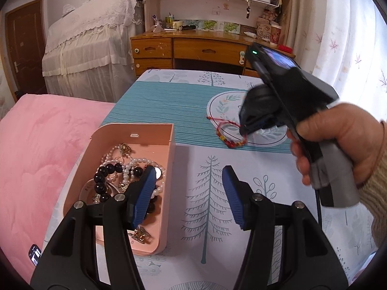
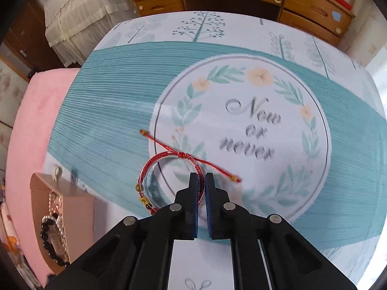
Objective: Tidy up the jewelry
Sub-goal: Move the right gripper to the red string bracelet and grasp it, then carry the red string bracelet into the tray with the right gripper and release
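Two hand-held grippers work over one table (image 2: 116,101) spread with a smooth printed cloth of teal stripes, line-drawn trees and a round leafy wreath lettered "Now or never". One red braided cord bracelet (image 2: 154,166) lies on the cloth at the wreath's lower left edge, a loop with a few small yellow and dark beads on its left side and two straight cord tails ending in beads.

The right gripper (image 2: 201,177) points steeply down, its blue ribbed pads clamped on the right side of the loop. In the left wrist view a person's hand (image 1: 338,142), in a cream knitted sleeve, grips its grey handle.

The left gripper (image 1: 188,181) hangs nearer the table's front edge with its jaws spread and nothing between them, its left pad over the box.

One pink plastic box (image 1: 169,169), rectangular with rounded corners and smooth walls, stands open on the table's left side beside a pink blanket (image 1: 36,149). Inside lies a tangle: a string of white pearls (image 1: 142,163), one bracelet of glossy round black beads (image 1: 104,176), and gold-toned metal pieces, too jumbled to count.
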A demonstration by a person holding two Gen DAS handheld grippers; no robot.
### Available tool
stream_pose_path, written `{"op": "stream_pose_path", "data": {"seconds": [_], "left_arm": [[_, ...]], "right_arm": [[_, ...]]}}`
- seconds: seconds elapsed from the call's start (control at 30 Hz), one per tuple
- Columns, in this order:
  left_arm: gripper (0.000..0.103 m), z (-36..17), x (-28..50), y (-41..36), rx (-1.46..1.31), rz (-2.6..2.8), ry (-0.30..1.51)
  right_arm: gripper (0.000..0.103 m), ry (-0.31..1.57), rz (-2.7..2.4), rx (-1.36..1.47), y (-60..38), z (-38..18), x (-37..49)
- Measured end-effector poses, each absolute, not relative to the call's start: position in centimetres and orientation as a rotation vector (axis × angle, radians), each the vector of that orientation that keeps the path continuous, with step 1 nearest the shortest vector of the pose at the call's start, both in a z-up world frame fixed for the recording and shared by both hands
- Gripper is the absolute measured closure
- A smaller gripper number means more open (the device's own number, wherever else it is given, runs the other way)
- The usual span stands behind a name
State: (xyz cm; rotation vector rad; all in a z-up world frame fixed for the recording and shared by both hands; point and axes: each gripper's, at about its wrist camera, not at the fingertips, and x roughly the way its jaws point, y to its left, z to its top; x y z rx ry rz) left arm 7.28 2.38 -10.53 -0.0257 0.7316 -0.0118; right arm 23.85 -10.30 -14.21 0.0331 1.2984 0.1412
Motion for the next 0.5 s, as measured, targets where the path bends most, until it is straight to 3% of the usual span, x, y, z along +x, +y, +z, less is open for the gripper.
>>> {"op": "stream_pose_path", "data": {"seconds": [0.3, 0.5], "left_arm": [[0.049, -9.5, 5.9, 4.1, -0.065, 0.019, 0.704], [0.049, -8.9, 4.9, 5.8, -0.113, 0.061, 0.692]], "right_arm": [[0.098, 1.285, 0.225, 0.295, -13.9, -12.8, 17.0], [0.098, 1.202, 0.331, 0.371, -12.7, -8.0, 12.9]]}}
